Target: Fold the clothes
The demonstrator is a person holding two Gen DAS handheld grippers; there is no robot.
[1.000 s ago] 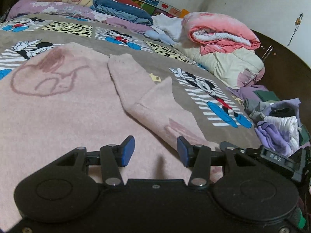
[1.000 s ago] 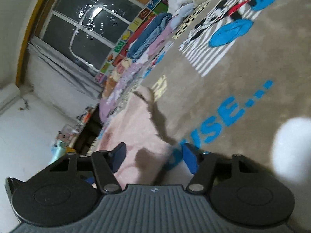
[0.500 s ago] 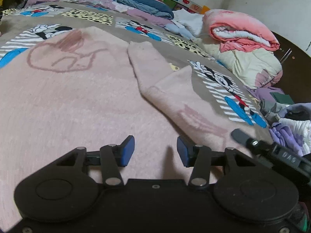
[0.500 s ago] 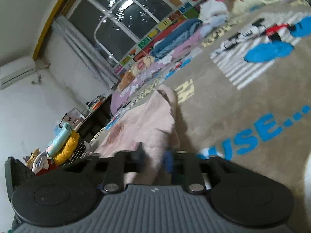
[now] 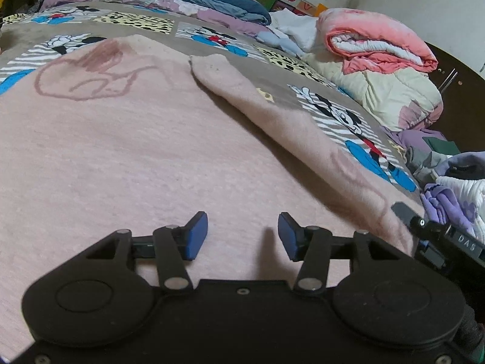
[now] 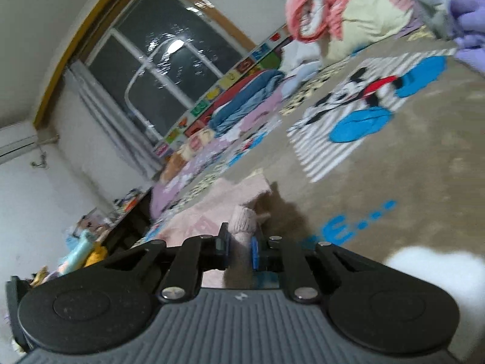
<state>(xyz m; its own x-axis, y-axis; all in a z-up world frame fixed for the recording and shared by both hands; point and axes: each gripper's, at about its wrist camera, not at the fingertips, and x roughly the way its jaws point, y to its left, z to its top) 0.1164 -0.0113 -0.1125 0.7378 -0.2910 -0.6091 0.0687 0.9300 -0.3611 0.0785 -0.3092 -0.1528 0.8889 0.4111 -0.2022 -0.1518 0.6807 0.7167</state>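
Risk: right gripper [image 6: 239, 247] pinches only a small bunch of the pink sweater's sleeve [image 6: 242, 220]; a quick pull could slip it free or drag the pink sweater [image 5: 127, 157], spread on the cartoon blanket [image 5: 306, 74], out of shape. Left gripper [image 5: 242, 235] hovers half open, empty, above the body. A second ago right jaws stood apart; they have just been closing on cloth

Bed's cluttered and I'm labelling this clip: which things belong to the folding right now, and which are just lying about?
In the job:
fuzzy pink sweater
its pink sleeve
right gripper, shut on sleeve
left gripper, open

Lying about:
rolled coral quilt
purple clothes heap
folded blue bedding
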